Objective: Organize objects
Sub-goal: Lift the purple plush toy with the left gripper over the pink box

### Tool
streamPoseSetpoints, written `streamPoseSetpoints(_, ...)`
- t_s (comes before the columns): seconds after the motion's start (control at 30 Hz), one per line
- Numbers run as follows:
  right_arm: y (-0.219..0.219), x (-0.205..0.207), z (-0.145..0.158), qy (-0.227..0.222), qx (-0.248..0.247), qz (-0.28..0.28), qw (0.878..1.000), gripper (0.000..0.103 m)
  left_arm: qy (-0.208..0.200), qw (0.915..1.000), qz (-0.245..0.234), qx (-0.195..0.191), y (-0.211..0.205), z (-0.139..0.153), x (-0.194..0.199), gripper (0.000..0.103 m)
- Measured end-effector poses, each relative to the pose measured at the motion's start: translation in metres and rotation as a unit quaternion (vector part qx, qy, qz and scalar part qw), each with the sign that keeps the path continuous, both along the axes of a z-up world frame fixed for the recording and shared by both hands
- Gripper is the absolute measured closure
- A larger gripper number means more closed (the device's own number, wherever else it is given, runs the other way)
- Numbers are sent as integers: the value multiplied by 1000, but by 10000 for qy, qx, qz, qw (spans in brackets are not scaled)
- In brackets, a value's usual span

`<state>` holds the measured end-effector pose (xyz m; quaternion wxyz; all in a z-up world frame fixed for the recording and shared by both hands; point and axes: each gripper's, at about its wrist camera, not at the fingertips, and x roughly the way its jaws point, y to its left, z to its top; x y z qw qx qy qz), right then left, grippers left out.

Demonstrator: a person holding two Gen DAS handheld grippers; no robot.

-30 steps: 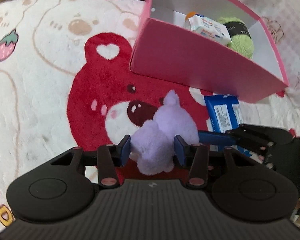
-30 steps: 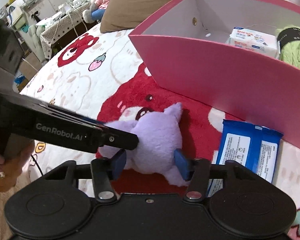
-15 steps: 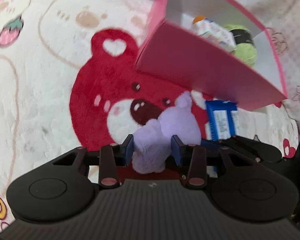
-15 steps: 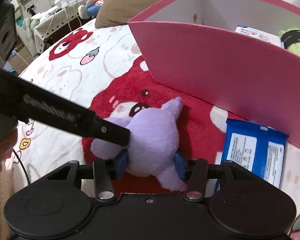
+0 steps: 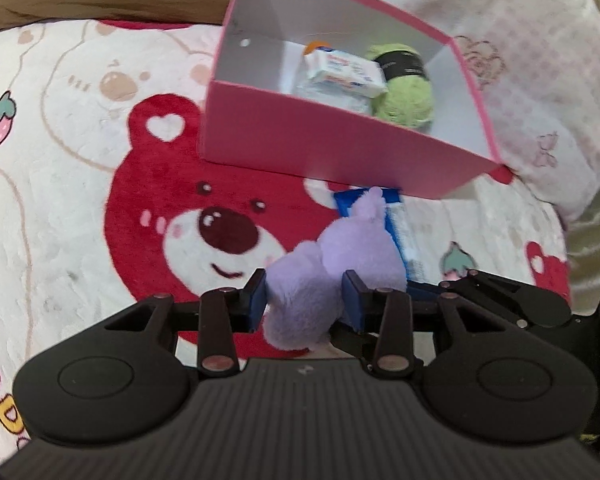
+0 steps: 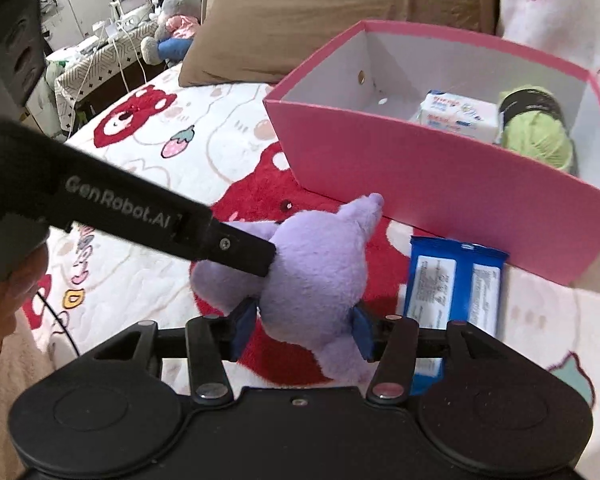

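The left gripper [image 5: 305,298] pinches the purple plush toy [image 5: 332,264] above the bear-print blanket [image 5: 80,184], the right gripper [image 6: 302,326], jaws opening, straddles its body, the blue packet [image 6: 452,288] right, pink box [image 6: 440,184] beyond.

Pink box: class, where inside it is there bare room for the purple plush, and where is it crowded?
The pink box is bare at its left end, by the wall with the holes. The right end is crowded: white wipes pack beside green yarn. Both grippers hold the purple plush.
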<state>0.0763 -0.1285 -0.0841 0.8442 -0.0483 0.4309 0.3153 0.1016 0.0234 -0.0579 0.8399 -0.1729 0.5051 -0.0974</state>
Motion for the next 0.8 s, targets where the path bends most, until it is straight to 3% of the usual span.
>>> streamPoseSetpoints(0.43, -27, -24, 55, -550, -59, -83, 9984, 41, -456, 9984, -325, -84, -22, 64, -8, 64)
streamPoseSetpoints(0.6, -31, -22, 79, -670, -36, -56, 9977, 33, -532, 9975, -455, -21, -29, 93, 4, 63)
streamPoseSetpoints(0.8, -35, -12, 105, -734, 16, -49, 9973, 33, -801, 9949, -610, 98, -33, 133, 24, 62)
